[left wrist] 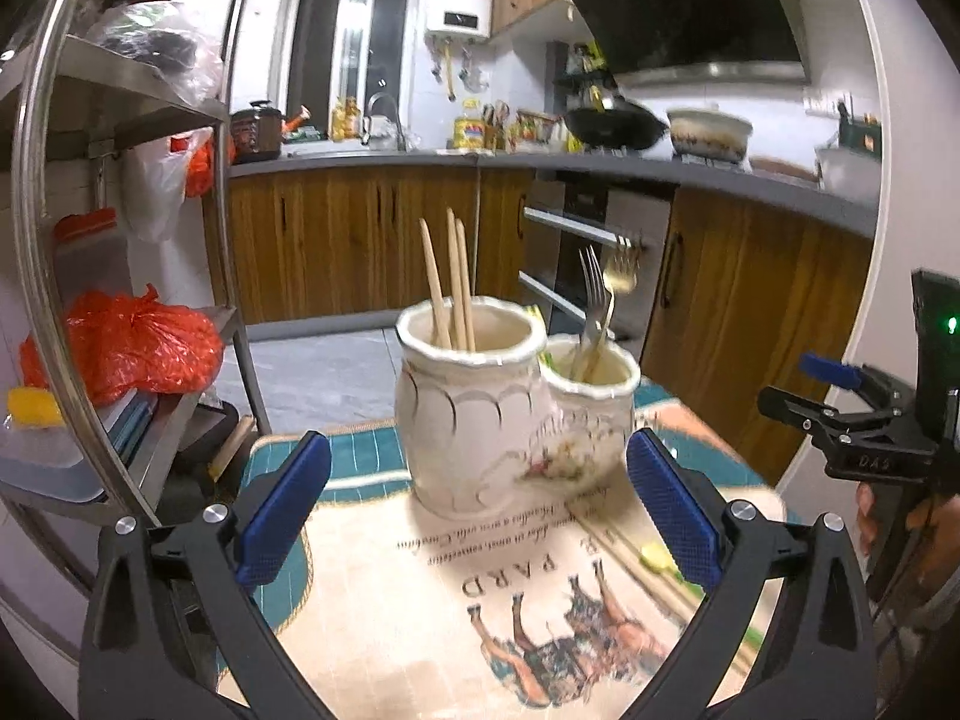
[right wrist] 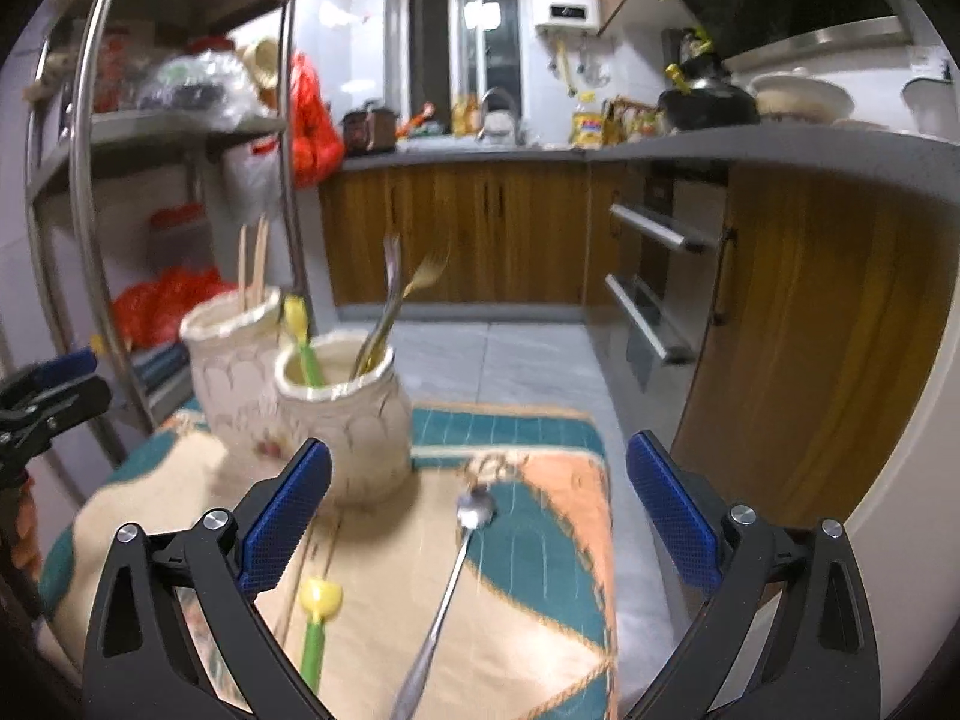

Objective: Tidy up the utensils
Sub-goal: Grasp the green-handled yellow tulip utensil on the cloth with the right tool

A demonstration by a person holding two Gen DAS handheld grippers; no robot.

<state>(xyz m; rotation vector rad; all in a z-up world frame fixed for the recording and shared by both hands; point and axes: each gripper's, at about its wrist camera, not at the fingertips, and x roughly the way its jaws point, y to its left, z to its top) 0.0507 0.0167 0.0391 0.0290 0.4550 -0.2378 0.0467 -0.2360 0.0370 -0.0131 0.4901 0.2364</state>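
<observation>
Left wrist view: your left gripper [left wrist: 477, 504] stands with its jaws spread wide and nothing between the pads. Directly ahead, the two-pot ceramic holder [left wrist: 480, 414] sits upright on the printed cloth [left wrist: 420, 588]. The larger pot carries the wooden chopsticks [left wrist: 450, 282]; the smaller pot, joined on its right, carries the forks [left wrist: 603, 300]. A yellow-tipped green utensil [left wrist: 657, 555] lies on the cloth just inside your right-hand pad, partly hidden by it. The steel rack [left wrist: 234, 324] borders the cloth on the left, close to the far corner. Bare cloth lies between the pads and the holder. Your right gripper [left wrist: 840, 396] shows at the right edge of this view.

Right wrist view: your right gripper [right wrist: 477, 510] is also fully spread and holds nothing. A metal spoon [right wrist: 456, 570] lies on the cloth [right wrist: 540, 570] between the pads, bowl away from you, touching neither pad. A yellow-and-green utensil [right wrist: 315, 624] lies beside the left pad. The holder [right wrist: 342, 414] stands ahead on the left, near the left pad tip. The cloth's right edge [right wrist: 609, 540] drops to open floor [right wrist: 510, 360]; the cabinet corner [right wrist: 780, 420] stands to the right of the right pad.
</observation>
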